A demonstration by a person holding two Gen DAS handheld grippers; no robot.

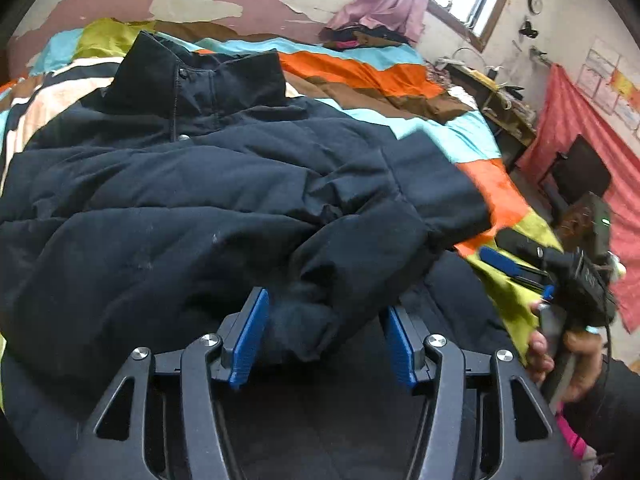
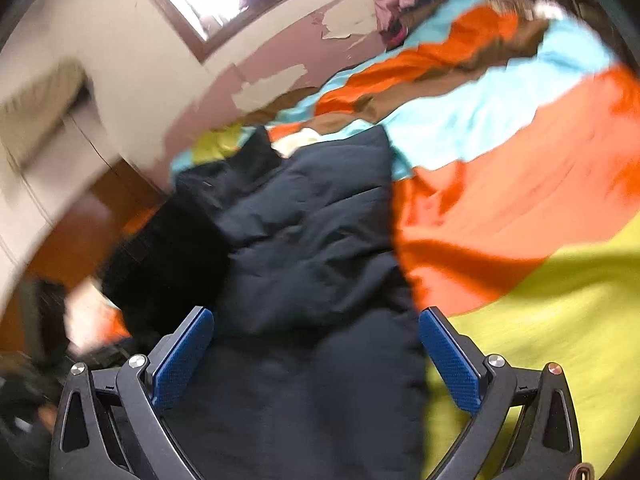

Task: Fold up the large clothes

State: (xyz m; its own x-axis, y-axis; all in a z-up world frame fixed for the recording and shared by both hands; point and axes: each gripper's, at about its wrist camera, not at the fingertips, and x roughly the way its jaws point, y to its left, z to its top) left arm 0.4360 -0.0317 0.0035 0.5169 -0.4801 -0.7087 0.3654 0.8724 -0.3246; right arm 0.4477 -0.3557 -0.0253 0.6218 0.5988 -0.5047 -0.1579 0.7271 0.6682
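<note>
With both the left hand-held gripper [image 1: 326,336] and right hand-held gripper [image 2: 316,356] spread and pinching nothing, the puffy dark jacket [image 1: 192,184] beneath them could spring unfolded.

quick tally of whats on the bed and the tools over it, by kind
dark jacket: 1
patchwork bedspread: 1
pile of clothes at the far end of the bed: 1
grippers, both open, left gripper and right gripper: 2
total: 5
</note>
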